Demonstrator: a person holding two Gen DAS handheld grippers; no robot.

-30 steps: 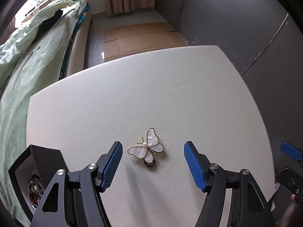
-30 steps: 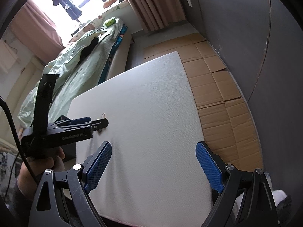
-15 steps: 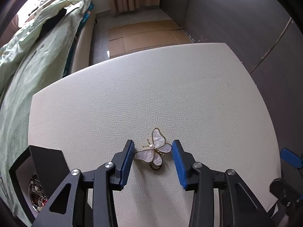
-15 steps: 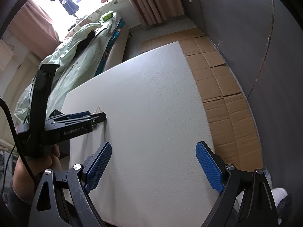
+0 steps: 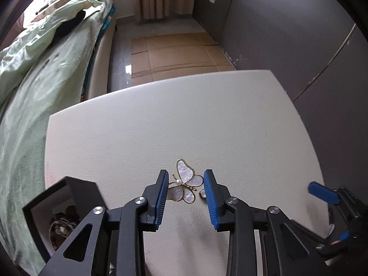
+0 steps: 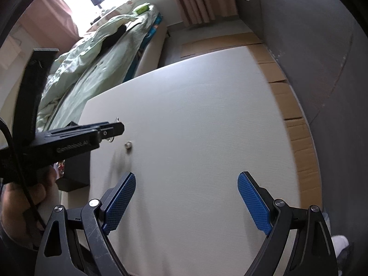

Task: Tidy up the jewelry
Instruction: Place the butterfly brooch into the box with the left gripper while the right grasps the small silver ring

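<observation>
A gold-rimmed mother-of-pearl butterfly brooch (image 5: 185, 185) sits between the blue pads of my left gripper (image 5: 185, 193), which is shut on its wings and holds it just above the white table (image 5: 161, 124). A small round clasp piece (image 5: 202, 193) lies on the table by the right pad; it also shows in the right wrist view (image 6: 128, 145). An open black jewelry box (image 5: 64, 209) with jewelry inside stands at the left. My right gripper (image 6: 186, 197) is open and empty over the table's near edge. The left gripper (image 6: 112, 130) shows from the side there.
A bed with a green quilt (image 5: 34, 69) runs along the table's left side. Cardboard sheets (image 5: 174, 53) cover the floor beyond the table. A dark wall (image 5: 287, 34) stands to the right. My right gripper's blue tip (image 5: 322, 192) shows at the table's right edge.
My left gripper closed from wide open onto the butterfly brooch and lifted it slightly; the small round piece now lies apart on the table. The right gripper stayed open and barely moved.
</observation>
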